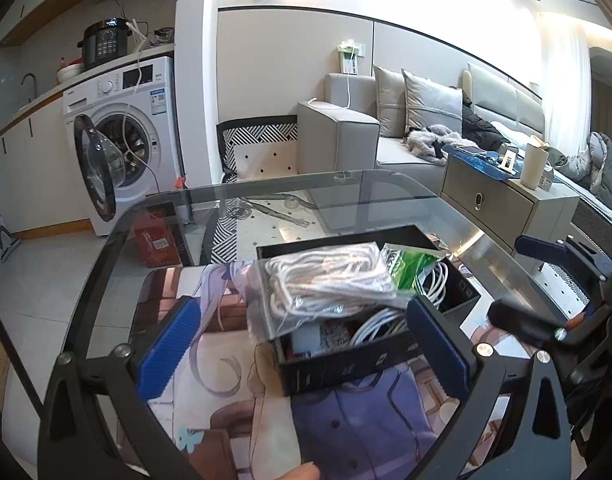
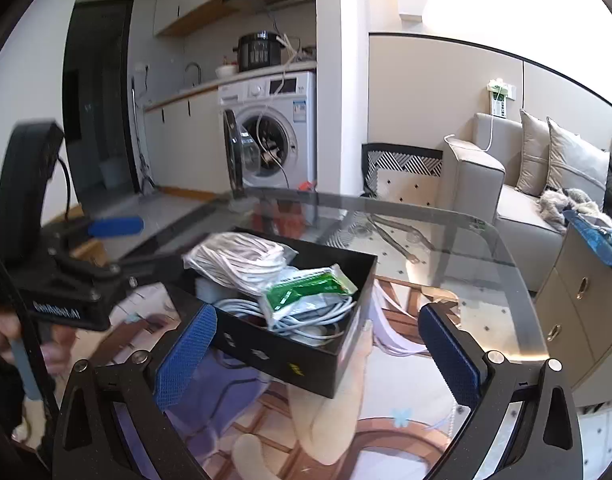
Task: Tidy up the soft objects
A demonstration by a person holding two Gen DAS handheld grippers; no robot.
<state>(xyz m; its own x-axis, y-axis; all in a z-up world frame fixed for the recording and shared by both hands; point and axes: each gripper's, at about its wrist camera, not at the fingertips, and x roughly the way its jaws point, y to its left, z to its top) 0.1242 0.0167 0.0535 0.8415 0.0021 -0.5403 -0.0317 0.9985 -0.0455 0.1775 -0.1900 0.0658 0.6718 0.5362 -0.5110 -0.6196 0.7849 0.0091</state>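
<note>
A black open box (image 1: 346,368) stands on a printed mat on the glass table (image 1: 265,190). On top of it lies a clear bag of white rope (image 1: 326,282), hanging over the box's left edge. Beside the bag are a green packet (image 1: 410,266) and coiled white cable (image 1: 386,318). My left gripper (image 1: 301,344) is open wide just short of the box, with nothing between its pads. The right gripper (image 1: 534,280) shows at the right. In the right wrist view the box (image 2: 265,356), rope bag (image 2: 241,258) and green packet (image 2: 306,286) sit ahead of my open right gripper (image 2: 318,356). The left gripper (image 2: 137,244) hovers to the left.
A washing machine (image 1: 117,148) with its door open stands beyond the table on the left. A patterned chair (image 1: 261,148) and grey sofa (image 1: 346,136) lie behind. A low cabinet (image 1: 502,200) with a cup and blue cloth sits close to the table's right edge.
</note>
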